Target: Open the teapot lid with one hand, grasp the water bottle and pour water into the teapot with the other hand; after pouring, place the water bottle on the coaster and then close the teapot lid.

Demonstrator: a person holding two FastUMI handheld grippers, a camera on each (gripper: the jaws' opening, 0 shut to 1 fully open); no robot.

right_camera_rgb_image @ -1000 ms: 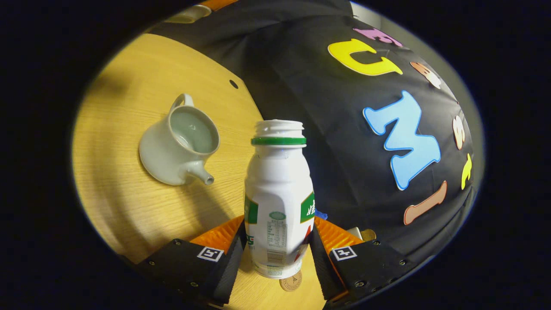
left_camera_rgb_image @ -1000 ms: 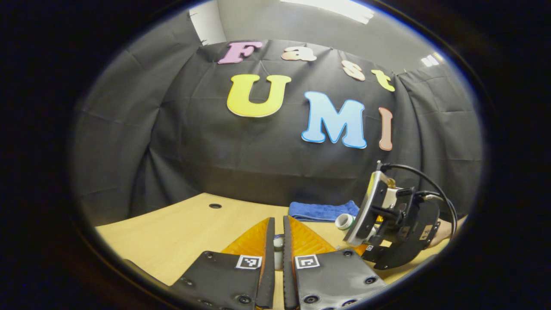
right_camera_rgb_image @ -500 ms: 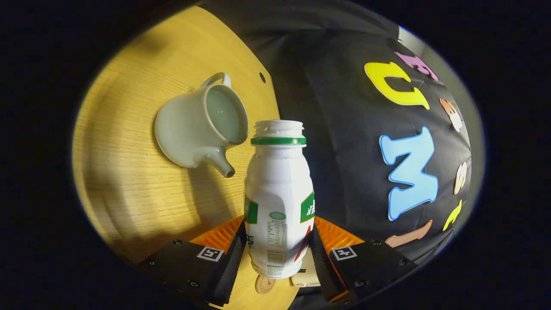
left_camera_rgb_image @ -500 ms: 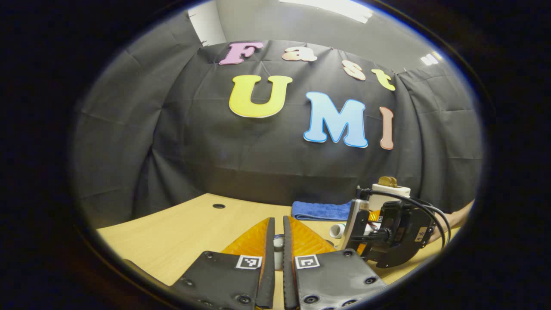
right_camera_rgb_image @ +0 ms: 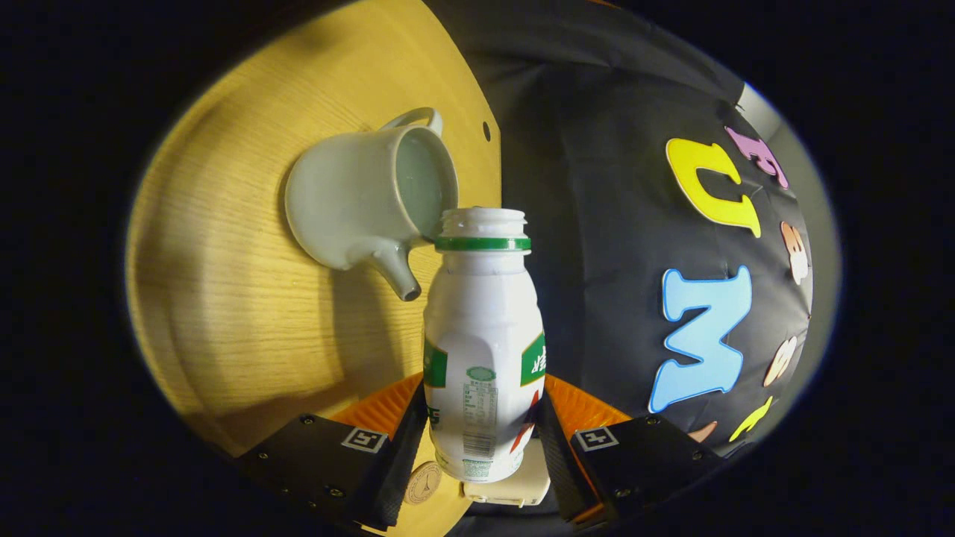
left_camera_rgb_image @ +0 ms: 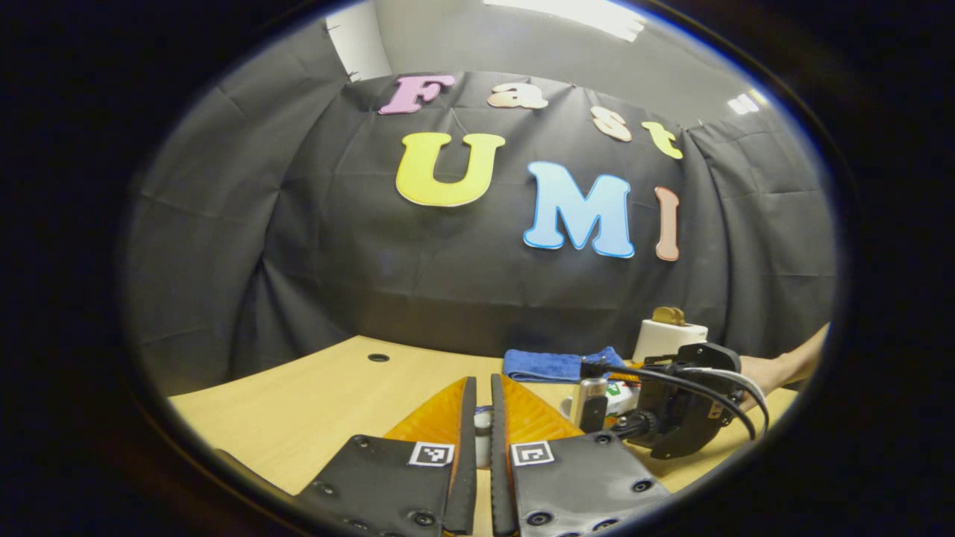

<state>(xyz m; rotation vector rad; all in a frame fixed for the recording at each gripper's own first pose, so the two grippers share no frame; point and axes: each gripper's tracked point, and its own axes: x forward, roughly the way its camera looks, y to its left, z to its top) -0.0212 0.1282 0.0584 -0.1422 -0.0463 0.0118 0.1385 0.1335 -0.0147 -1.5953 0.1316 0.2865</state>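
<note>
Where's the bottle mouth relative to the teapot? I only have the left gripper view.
Observer: In the right gripper view the white plastic bottle, uncapped, has its mouth right beside the rim of the pale ceramic teapot, which is lidless.
Operator: Water flowing?
Observer: No stream visible at the mouth.
Operator: Grip solid?
Observer: The right gripper has both fingers pressed on the bottle's lower body.
</note>
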